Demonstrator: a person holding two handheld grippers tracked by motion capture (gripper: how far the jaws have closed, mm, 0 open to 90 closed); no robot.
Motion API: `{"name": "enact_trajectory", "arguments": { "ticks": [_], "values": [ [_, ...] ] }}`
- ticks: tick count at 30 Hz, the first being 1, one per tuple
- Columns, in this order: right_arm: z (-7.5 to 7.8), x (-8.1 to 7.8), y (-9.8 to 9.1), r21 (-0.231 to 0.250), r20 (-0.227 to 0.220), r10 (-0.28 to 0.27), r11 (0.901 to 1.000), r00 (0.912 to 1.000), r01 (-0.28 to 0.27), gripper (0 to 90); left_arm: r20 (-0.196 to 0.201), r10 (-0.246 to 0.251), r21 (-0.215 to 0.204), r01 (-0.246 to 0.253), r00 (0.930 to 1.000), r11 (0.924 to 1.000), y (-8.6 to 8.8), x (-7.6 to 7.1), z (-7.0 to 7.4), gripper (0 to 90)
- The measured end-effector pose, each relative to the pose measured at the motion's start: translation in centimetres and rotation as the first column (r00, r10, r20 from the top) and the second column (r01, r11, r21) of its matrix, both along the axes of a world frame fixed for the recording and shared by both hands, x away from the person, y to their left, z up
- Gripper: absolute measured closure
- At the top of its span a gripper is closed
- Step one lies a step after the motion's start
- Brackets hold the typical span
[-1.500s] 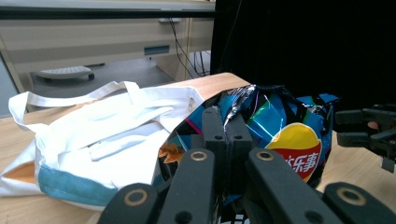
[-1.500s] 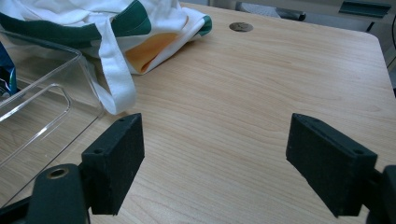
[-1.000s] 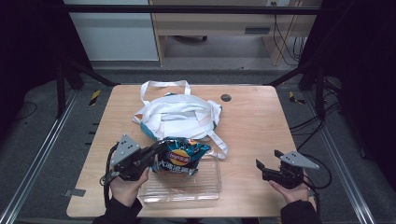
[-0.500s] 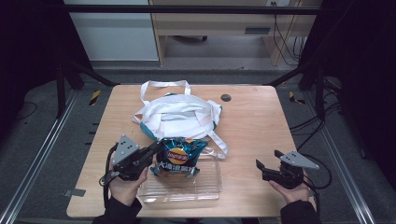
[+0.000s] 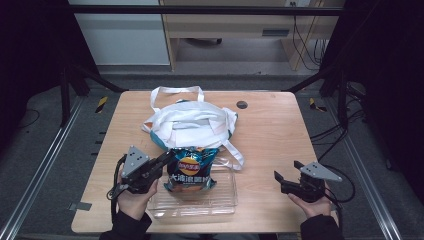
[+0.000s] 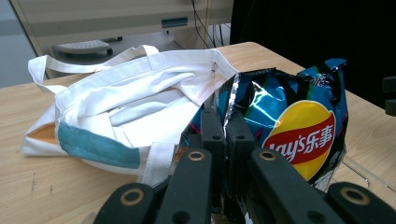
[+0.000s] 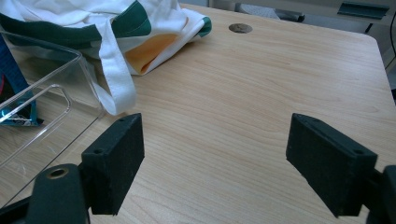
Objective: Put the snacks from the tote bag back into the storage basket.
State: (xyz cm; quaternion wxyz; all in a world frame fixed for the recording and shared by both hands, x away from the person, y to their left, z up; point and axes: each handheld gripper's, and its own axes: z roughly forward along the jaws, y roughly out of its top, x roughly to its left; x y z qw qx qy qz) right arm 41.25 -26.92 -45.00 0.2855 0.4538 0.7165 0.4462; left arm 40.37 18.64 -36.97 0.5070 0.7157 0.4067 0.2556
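My right gripper [image 5: 286, 181] has bare tabletop [image 5: 280, 135] ahead of it, all the way to the far edge; the one thing there is a small dark round hole [image 5: 242, 104]. To its left the clear plastic tray [image 5: 226, 204] wall blocks a low pass. My left gripper [image 5: 165, 161] is boxed in: chip bag [image 5: 191, 169] standing in the tray, white tote bag [image 5: 192, 122] just behind it, strap [image 5: 234, 152] trailing by the tray corner. Left table edge is open.

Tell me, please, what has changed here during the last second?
The left gripper, shut on the chip bag, has tipped the bag more upright over the clear tray; before, it lay flatter. The right gripper stays open and unmoved, and the white tote bag is unchanged.
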Motion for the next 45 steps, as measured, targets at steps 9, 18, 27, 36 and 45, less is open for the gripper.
{"name": "enact_trajectory", "arguments": {
  "ticks": [9,18,27,36,45],
  "values": [
    [0.0,0.0,0.0,-0.004,-0.004,0.000,1.0000,1.0000,0.000,19.3,0.011,-0.001,-0.005,0.001,0.9999,1.0000,0.1,0.4,-0.2,85.9],
    [-0.1,0.1,0.0,-0.007,-0.003,0.003,1.0000,1.0000,-0.003,19.3,0.026,0.008,-0.014,-0.007,0.9996,0.9999,0.1,0.9,-0.4,85.0],
    [-0.1,0.1,0.1,-0.006,-0.007,0.003,1.0000,1.0000,-0.003,19.3,0.041,0.027,-0.004,-0.027,0.9988,0.9996,-0.3,1.4,-0.6,85.5],
    [-0.2,0.2,0.1,-0.007,-0.008,0.002,1.0000,1.0000,-0.002,19.2,0.042,0.050,-0.010,-0.050,0.9978,0.9987,-0.7,1.8,-0.7,86.9],
    [-0.2,0.2,0.1,-0.009,-0.007,0.002,1.0000,1.0000,-0.002,19.2,0.041,0.064,-0.004,-0.064,0.9971,0.9979,-0.9,2.1,-0.7,87.4]
  ]
}}
